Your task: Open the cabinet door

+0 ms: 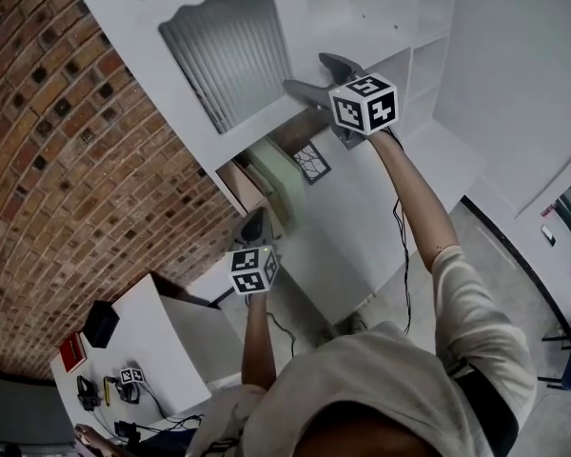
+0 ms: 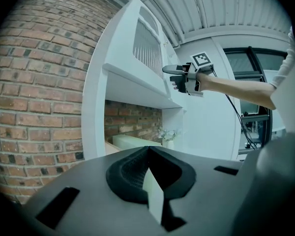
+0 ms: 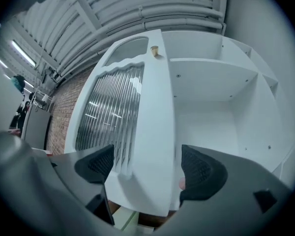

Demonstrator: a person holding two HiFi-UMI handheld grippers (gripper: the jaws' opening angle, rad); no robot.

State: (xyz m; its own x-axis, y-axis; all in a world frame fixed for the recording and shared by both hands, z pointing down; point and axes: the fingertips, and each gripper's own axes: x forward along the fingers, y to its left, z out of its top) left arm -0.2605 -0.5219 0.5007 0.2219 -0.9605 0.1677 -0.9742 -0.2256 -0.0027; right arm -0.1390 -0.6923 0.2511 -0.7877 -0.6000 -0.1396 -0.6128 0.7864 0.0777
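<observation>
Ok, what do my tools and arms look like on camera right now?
Both the left tool and right tool are grey with black ribbed pads, each carrying a white cube of black square markers. A black cable trails along the right arm. Short light sleeves.

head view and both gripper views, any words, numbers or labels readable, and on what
No readable word, number or brand in any view.
left cube, right cube: black-and-white square markers only, no letters.
tile in the cabinet: a pattern, no words.
red item on the side table: print, if any, too small to read.
</observation>
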